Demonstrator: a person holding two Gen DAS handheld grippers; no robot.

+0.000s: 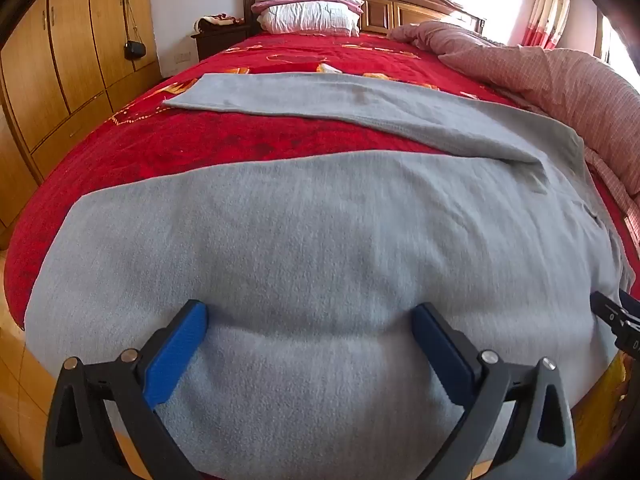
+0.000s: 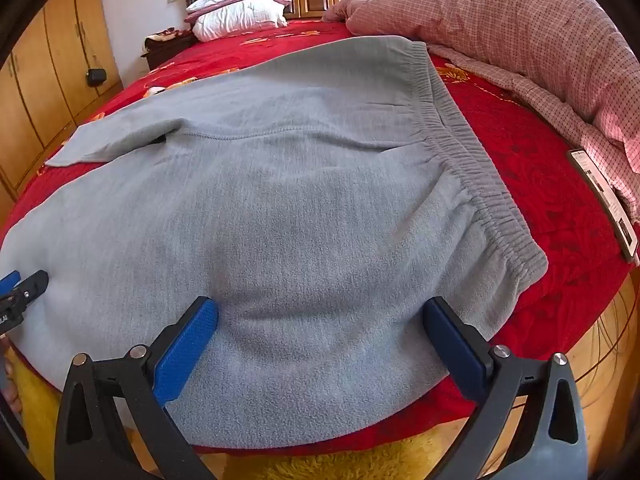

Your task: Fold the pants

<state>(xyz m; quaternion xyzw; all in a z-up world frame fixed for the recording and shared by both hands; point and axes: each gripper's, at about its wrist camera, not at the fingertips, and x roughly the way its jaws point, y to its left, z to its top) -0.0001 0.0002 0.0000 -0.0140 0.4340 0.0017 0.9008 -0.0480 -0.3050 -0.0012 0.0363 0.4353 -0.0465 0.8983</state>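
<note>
The grey pants (image 2: 288, 200) lie flat across the red bed (image 1: 224, 140), waistband (image 2: 452, 136) right, legs running left. Both grippers, left (image 1: 310, 320) and right (image 2: 320, 316), hover over the near leg, fingers spread wide, pinching nothing.

The pants (image 2: 304, 200) are soft grey cloth, fuzzy like fleece, with a bunchy stretchy waistband (image 2: 472, 160). The red bed cover (image 1: 224, 140) looks plush and a bit shiny. The pink checked quilt (image 2: 532, 36) is thin, crinkly cloth. The wardrobe (image 1: 68, 60) is smooth, glossy wood. The gripper pads (image 2: 188, 352) are bumpy blue plastic on matt black plastic arms with shiny metal pins.
</note>
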